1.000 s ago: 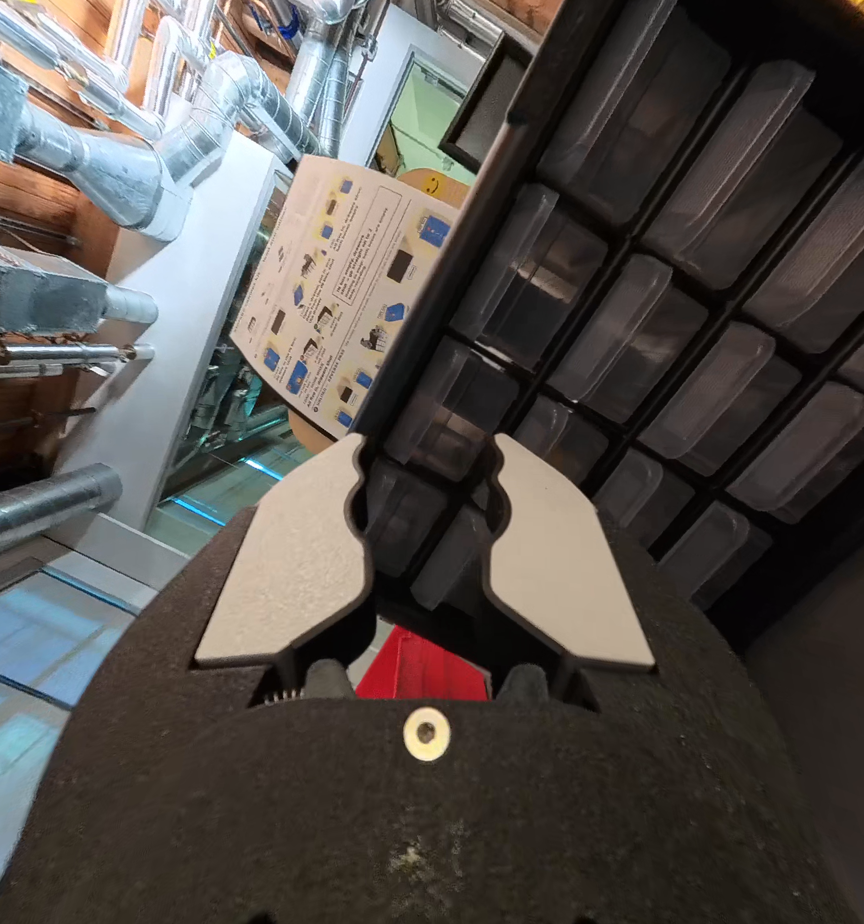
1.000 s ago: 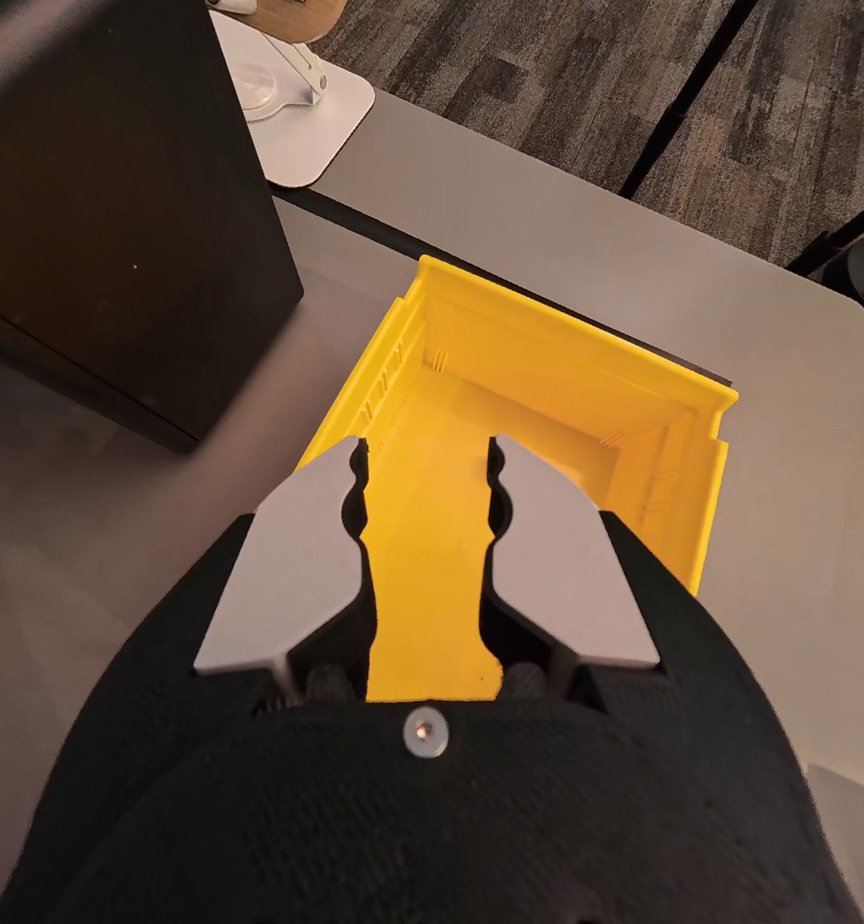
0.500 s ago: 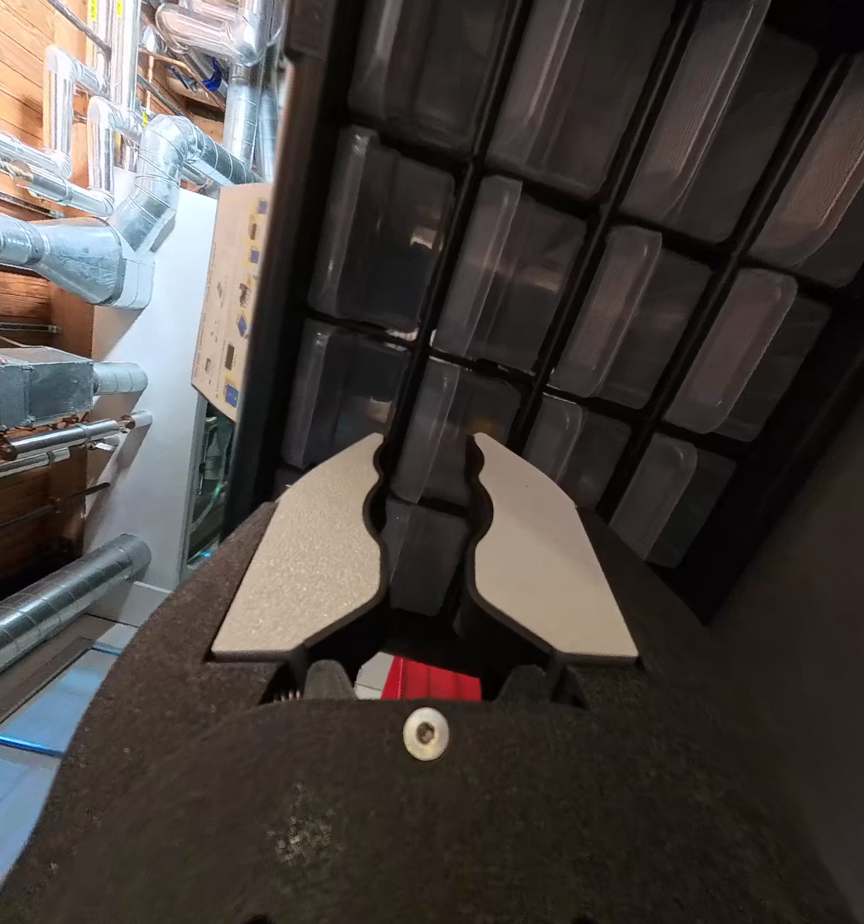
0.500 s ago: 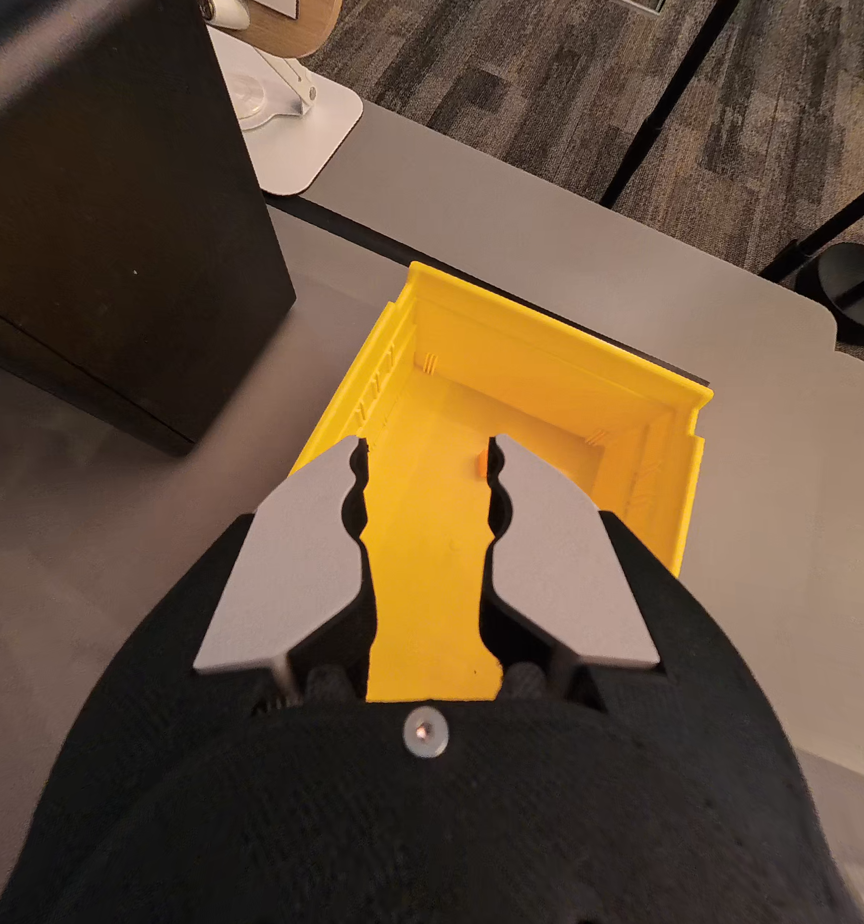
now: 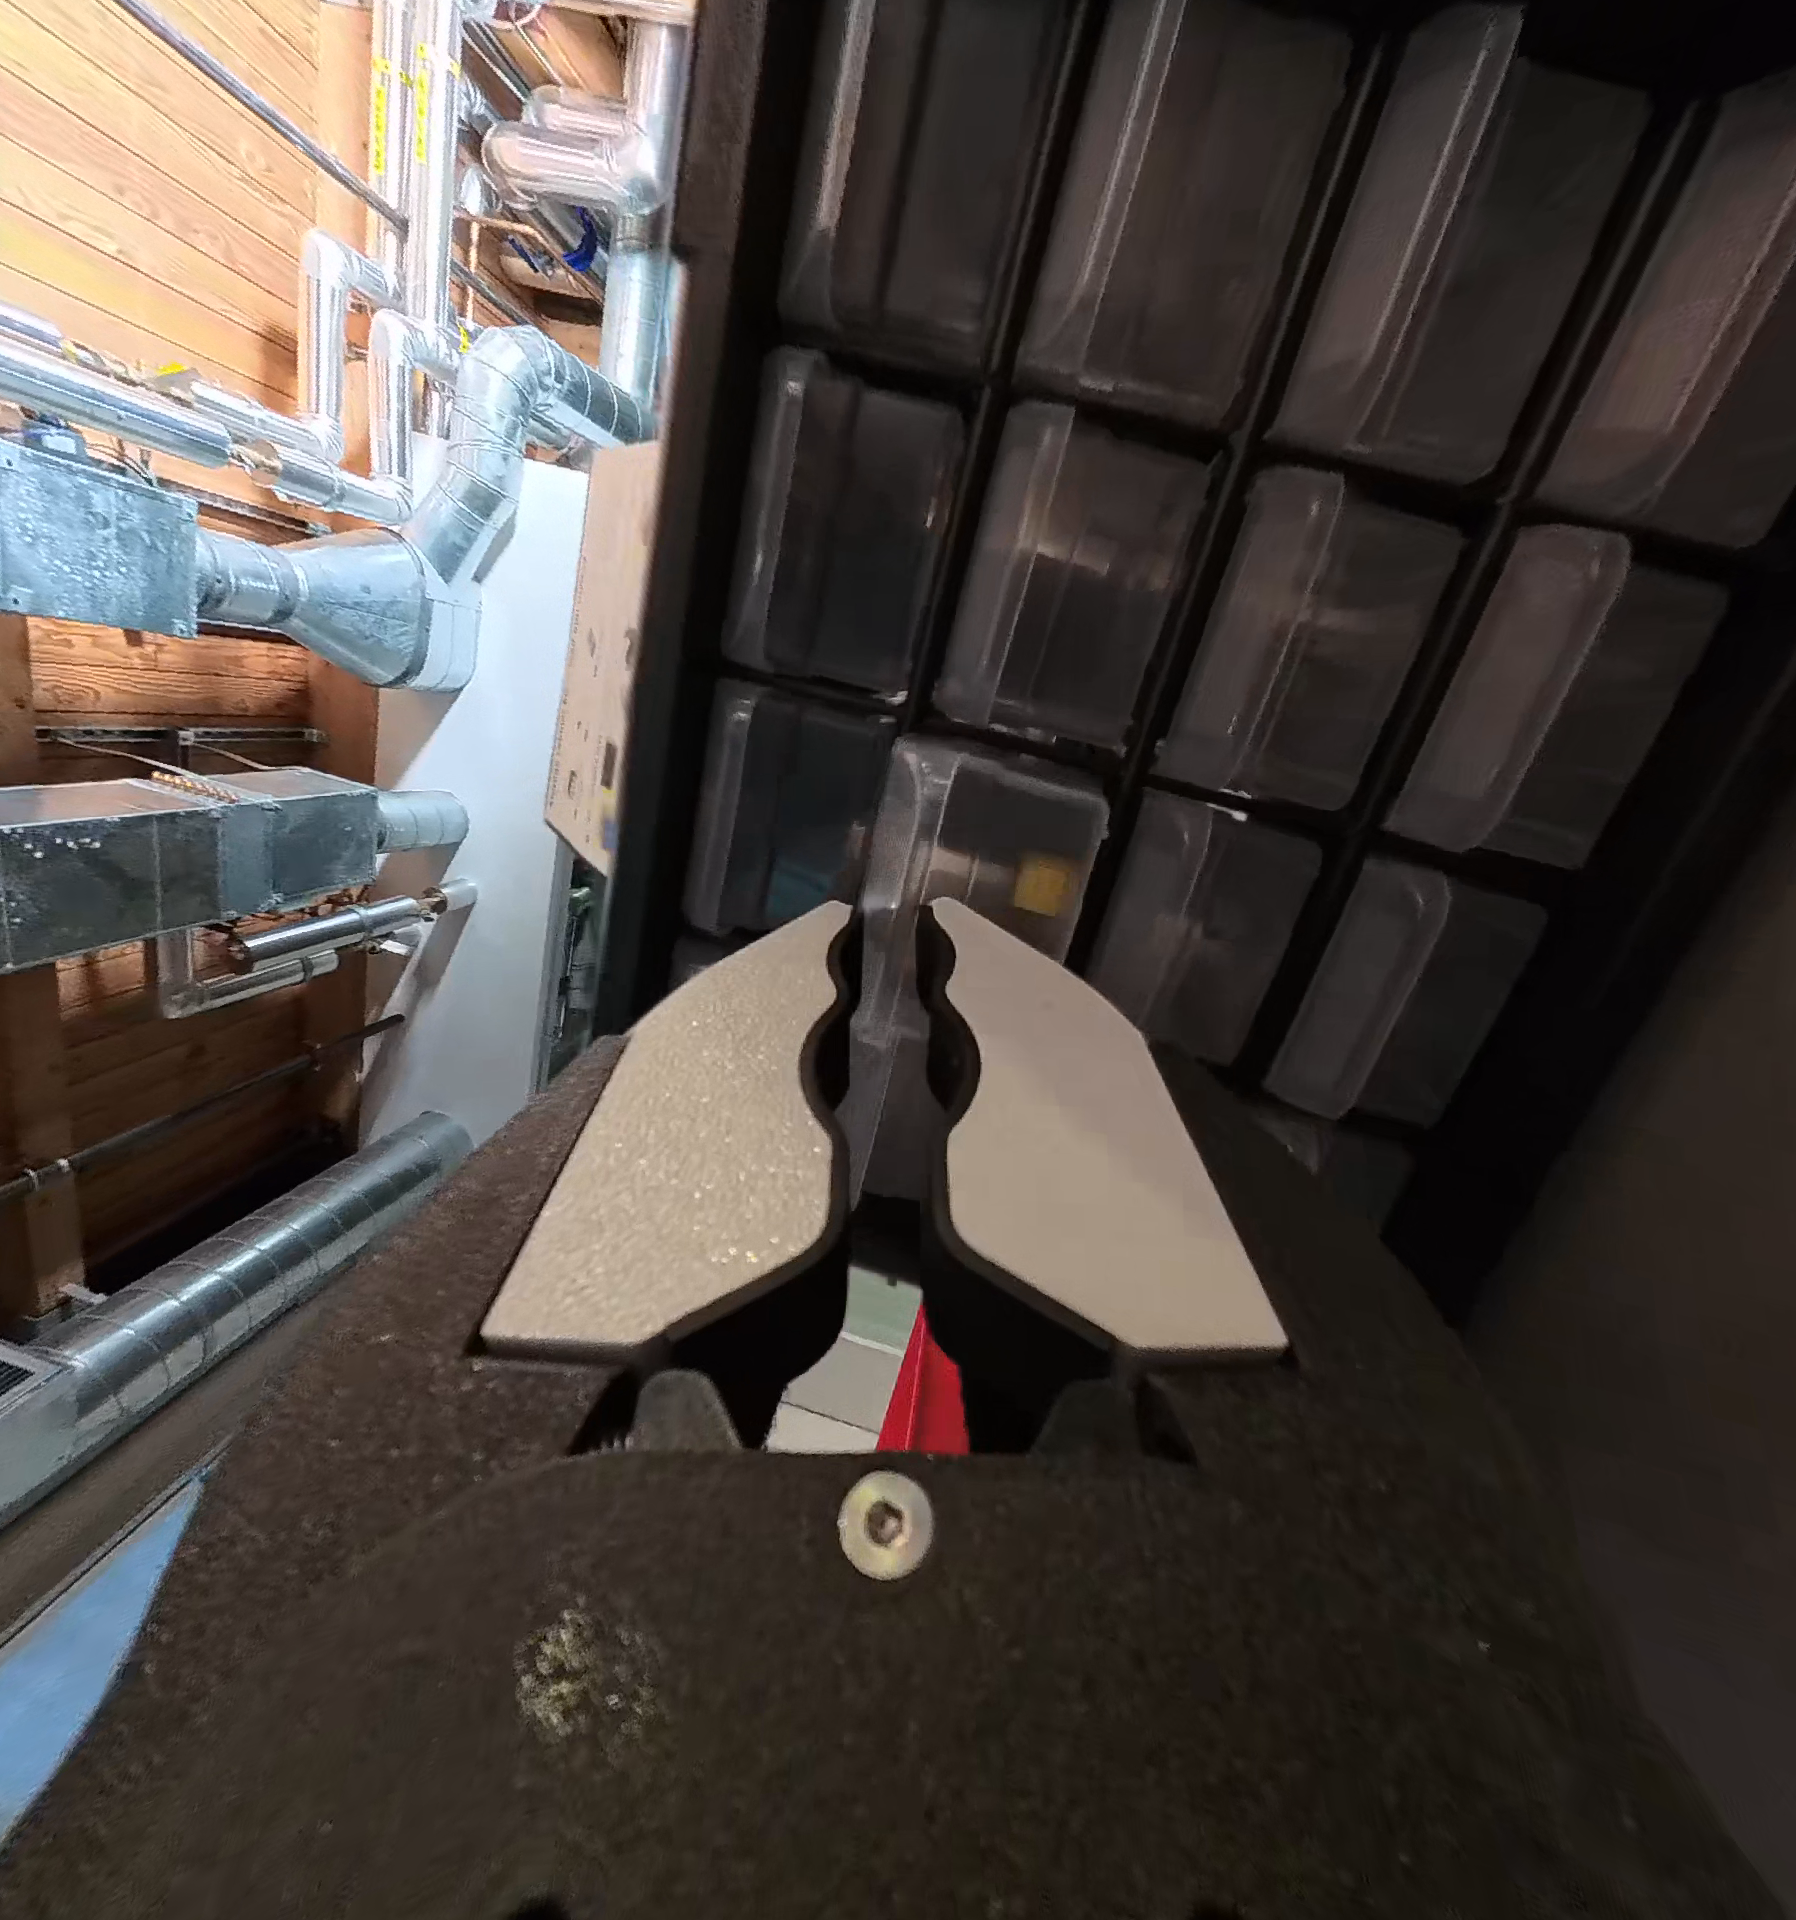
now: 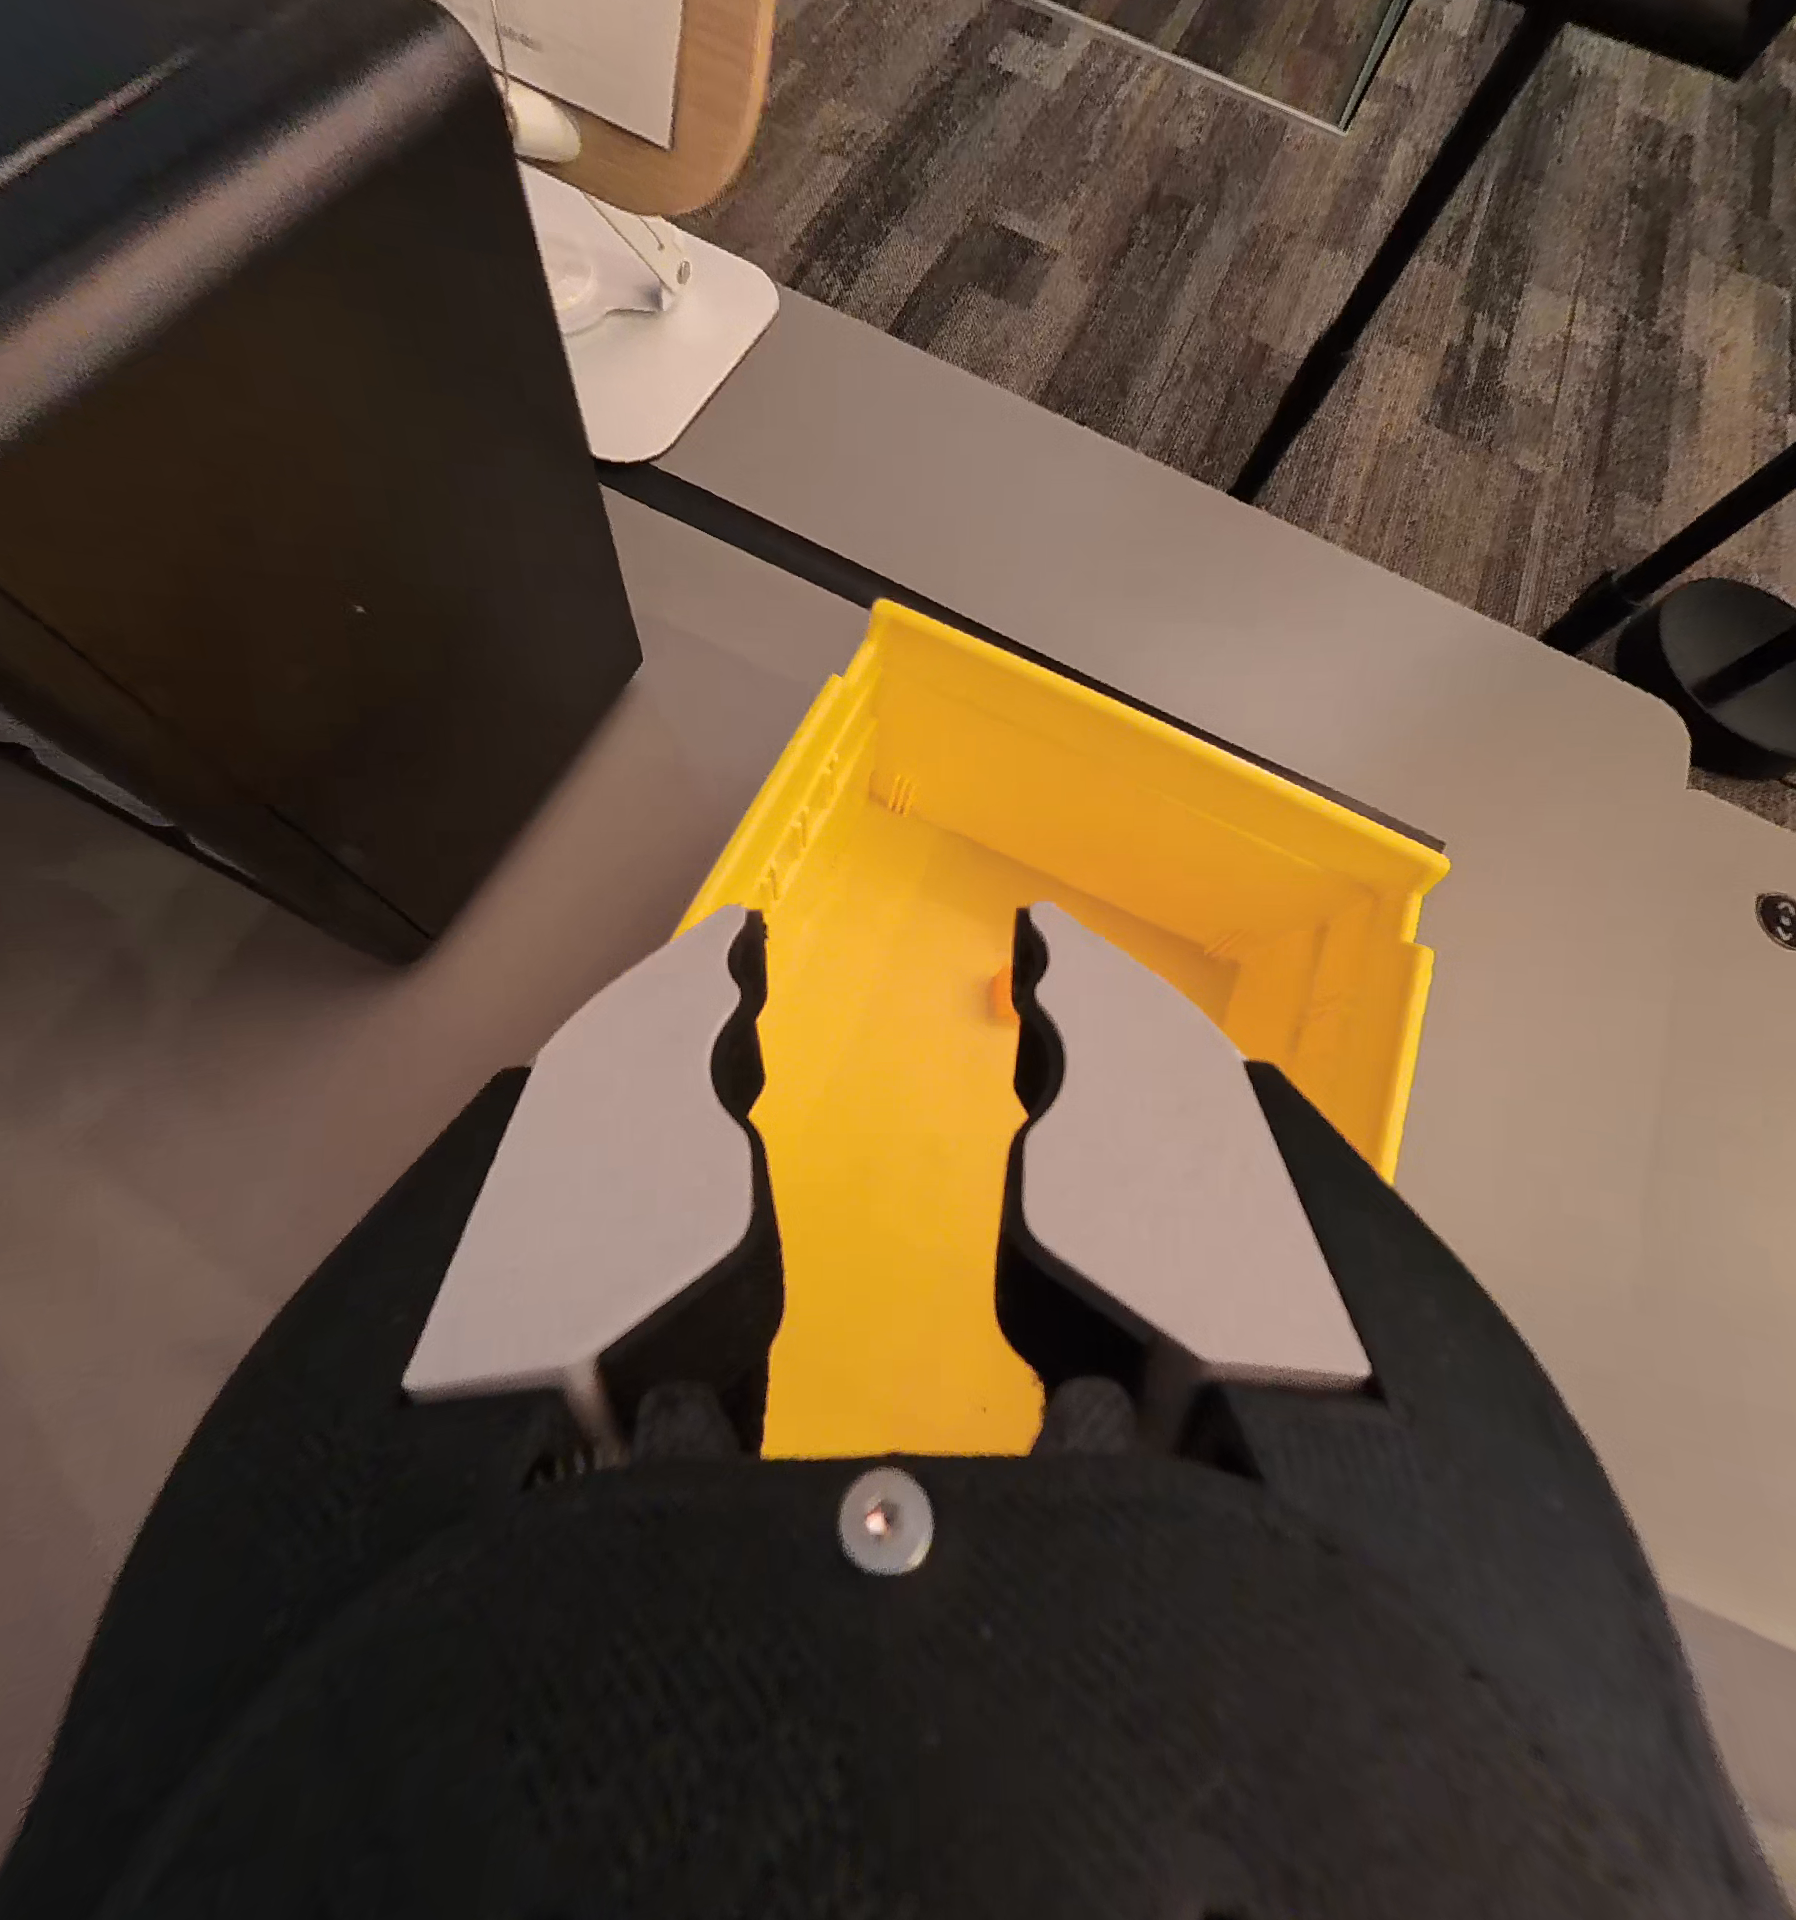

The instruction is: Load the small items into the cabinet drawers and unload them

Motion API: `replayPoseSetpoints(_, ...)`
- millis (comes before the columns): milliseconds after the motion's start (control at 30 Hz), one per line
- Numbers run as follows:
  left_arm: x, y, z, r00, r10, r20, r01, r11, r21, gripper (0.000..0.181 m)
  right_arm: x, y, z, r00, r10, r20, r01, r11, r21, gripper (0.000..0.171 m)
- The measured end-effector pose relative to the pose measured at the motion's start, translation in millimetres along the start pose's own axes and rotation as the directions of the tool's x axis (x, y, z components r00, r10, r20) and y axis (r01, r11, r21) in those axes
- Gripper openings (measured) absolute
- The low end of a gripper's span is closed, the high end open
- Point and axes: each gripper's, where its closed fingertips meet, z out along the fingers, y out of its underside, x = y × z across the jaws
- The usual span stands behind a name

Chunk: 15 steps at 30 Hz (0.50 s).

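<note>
Silver ducts [image 5: 250, 582] cross wood-plank wall [image 5: 146, 229]; grey table [image 6: 1133, 540] over patterned carpet [image 6: 1133, 208].

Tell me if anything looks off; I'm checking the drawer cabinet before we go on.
One clear drawer sits proud of its neighbours in the black cabinet, its front lip pinched in the left tongs. A yellow item shows inside. The right tongs hang open over the yellow bin.
</note>
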Motion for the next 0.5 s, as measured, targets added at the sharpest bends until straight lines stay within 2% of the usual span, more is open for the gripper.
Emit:
replayPoseSetpoints(167, -5.7, -5.7, -25.6, 1.000, 0.016, 0.015, -0.016, 1.000, 0.000, 0.009, -22.3, -15.7, -10.9, 0.998, -0.049, 0.041, 0.047, 0.998, 0.050, 0.045)
replayPoseSetpoints(300, -7.8, -9.2, -39.8, 1.000, 0.011, 0.027, -0.011, 1.000, 0.006, 0.008, -58.1, -29.9, -17.0, 0.986, -0.123, 0.112, 0.114, 0.989, 0.090, 0.044)
replayPoseSetpoints(433, -9.4, -9.6, -48.5, 0.999, -0.006, 0.031, 0.006, 1.000, 0.019, 0.008, -123.3, -48.9, -23.4, 0.935, -0.238, 0.264, 0.199, 0.966, 0.163, 0.040)
replayPoseSetpoints(500, -10.2, -8.1, -48.8, 1.000, -0.015, 0.026, 0.015, 1.000, 0.018, 0.008, -177.2, -60.5, -31.4, 0.855, -0.340, 0.391, 0.257, 0.933, 0.250, 0.037)
